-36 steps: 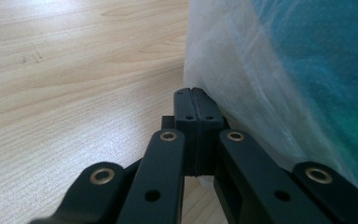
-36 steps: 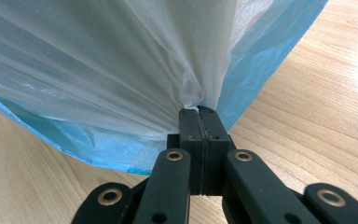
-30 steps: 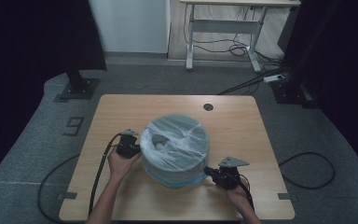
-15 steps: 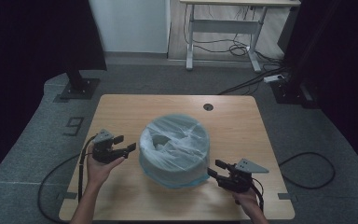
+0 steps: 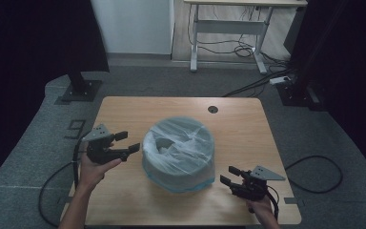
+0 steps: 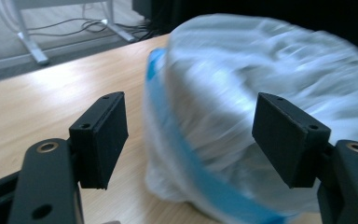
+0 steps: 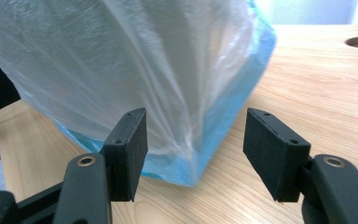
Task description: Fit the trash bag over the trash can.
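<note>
A round tub wrapped in a clear plastic bag [image 5: 178, 152] with a blue lower edge stands mid-table [image 5: 240, 126]. My left gripper [image 5: 127, 141] hovers open just left of it, pointing at its side. In the left gripper view the blurred bag [image 6: 270, 70] lies beyond the left gripper [image 6: 193, 128], clear of the pads. My right gripper [image 5: 228, 174] sits open low at the tub's front right. The right gripper [image 7: 198, 147] faces the bag's [image 7: 121, 60] blue corner without touching it. Both pairs of jaws have just been opening, with nothing gripped.
A cable hole [image 5: 213, 109] sits near the table's far edge. Cables trail off the table's left and right sides onto the grey floor. A white desk frame [image 5: 228, 28] and black stand bases [image 5: 78, 90] are beyond the table.
Both grippers were shut at the wrapped tub's sides. They have opened and drawn back from it, the left one outward and upward, the right one outward toward the front right.
</note>
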A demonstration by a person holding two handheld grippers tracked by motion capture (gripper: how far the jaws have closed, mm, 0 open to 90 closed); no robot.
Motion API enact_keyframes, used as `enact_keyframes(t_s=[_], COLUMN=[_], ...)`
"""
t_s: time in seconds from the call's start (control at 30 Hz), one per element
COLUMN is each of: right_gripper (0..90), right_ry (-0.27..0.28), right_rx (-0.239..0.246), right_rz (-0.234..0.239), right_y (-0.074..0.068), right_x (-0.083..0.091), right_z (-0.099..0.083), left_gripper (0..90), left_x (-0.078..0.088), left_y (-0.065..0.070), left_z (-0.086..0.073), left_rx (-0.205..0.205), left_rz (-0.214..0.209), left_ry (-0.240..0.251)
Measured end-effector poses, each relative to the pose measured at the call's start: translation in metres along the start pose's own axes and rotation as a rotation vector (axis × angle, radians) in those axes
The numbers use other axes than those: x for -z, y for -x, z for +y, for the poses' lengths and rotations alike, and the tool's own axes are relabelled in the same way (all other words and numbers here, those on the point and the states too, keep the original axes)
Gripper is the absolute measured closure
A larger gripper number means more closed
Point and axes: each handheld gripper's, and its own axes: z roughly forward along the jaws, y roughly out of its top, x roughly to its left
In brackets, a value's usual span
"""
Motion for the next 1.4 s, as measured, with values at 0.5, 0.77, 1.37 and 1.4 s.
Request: enact_keyframes(t_s=[0.5, 0.77, 1.37, 1.4], right_gripper=[39.2, 39.2, 39.6, 39.6], right_ry=[0.006, -0.007, -0.073, -0.079], right_rx=[-0.016, -0.007, 0.055, 0.064], right_rz=[-0.049, -0.058, -0.024, -0.02], right_y=[0.003, 0.003, -0.004, -0.005], right_x=[0.014, 0.013, 0.009, 0.009], right_z=[-0.004, -0.006, -0.007, -0.007], left_gripper=[22.8, 23.4, 25.0, 25.0], left_x=[-0.047, -0.078, -0.125, -0.128], left_y=[0.059, 0.057, 0.064, 0.065], left_z=[0.074, 0.082, 0.089, 0.09], left_rx=[-0.121, -0.072, -0.053, -0.058], left_rz=[-0.06, -0.071, -0.08, -0.077], left_ry=[-0.174, -0.241, -0.377, -0.386])
